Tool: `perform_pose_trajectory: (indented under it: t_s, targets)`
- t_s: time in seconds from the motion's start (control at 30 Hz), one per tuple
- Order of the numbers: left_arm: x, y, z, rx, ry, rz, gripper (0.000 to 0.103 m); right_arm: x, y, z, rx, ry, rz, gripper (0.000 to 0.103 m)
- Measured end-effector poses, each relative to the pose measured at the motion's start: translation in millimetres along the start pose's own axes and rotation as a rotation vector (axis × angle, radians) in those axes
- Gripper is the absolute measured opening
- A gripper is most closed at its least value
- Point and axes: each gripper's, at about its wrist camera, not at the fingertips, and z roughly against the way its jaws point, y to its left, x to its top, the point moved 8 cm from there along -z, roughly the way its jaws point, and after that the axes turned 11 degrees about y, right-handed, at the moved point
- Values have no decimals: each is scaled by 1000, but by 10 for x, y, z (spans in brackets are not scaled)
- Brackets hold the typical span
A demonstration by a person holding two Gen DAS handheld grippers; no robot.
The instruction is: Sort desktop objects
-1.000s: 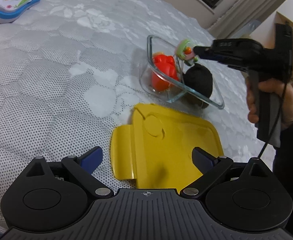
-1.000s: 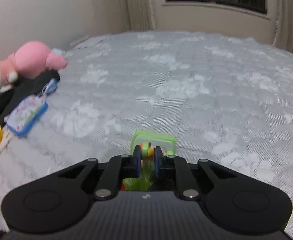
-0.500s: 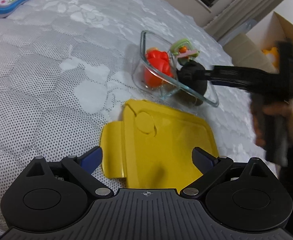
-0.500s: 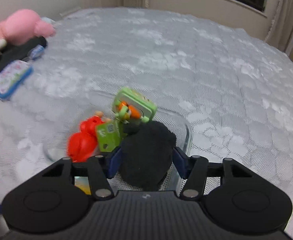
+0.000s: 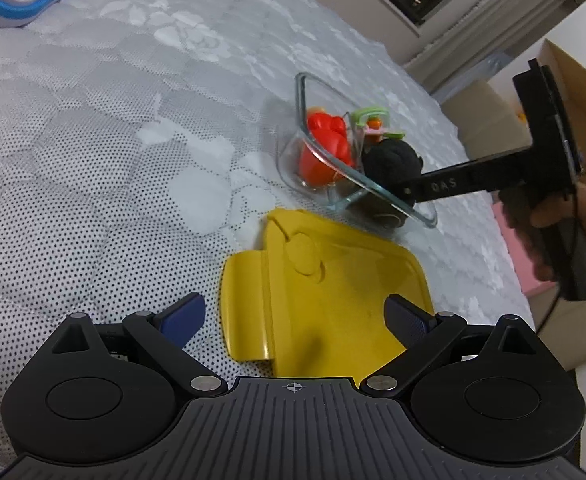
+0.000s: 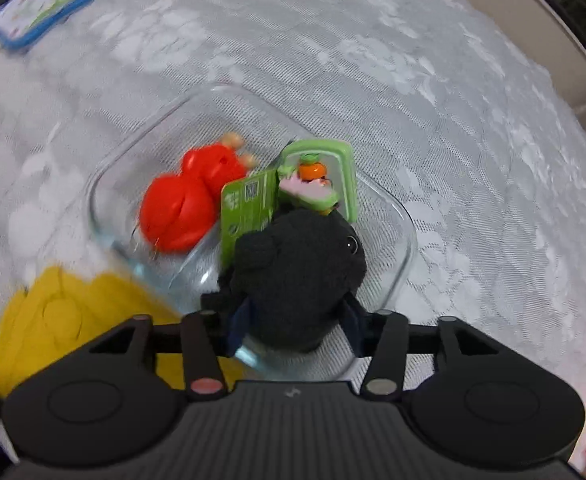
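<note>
Hovering with jaws wide and empty, the left gripper [image 5: 293, 316] faced the yellow lid [image 5: 333, 292] on the quilted bed [image 5: 113, 140], window behind.

From the right wrist, the right gripper [image 6: 295, 322] stood parted around a black plush [image 6: 297, 276] in the glass dish [image 6: 405, 232]; it might snag the toy, tipping the dish.

In the glass dish [image 6: 397, 216] lie three toys: the plush [image 6: 297, 268] nearest, the packaged toy [image 6: 313, 184] behind it, the figure [image 6: 185, 200] left; the lid [image 5: 333, 288] lies before the dish.
</note>
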Motion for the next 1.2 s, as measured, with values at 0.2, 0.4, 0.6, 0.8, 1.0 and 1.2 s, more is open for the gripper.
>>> perform_pose_trajectory:
  t_s: [0.2, 0.4, 0.6, 0.8, 1.0, 1.2]
  targets:
    - [48, 37, 72, 0, -23, 10, 99, 53, -243, 471, 38, -197, -91, 57]
    - [31, 3, 65, 16, -19, -5, 99, 334, -537, 354, 27, -413, -327, 25]
    - [58, 113, 61, 23, -20, 24, 99, 256, -481, -112, 74, -300, -383, 4]
    - [63, 59, 18, 53, -16, -15, 99, 135, -539, 30, 86, -342, -399, 8]
    - [88, 32, -7, 59, -18, -6, 99, 292, -446, 240, 214, -454, -386, 17]
    - [53, 35, 7, 65, -11, -18, 99, 191, -399, -85, 215, -395, -398, 30]
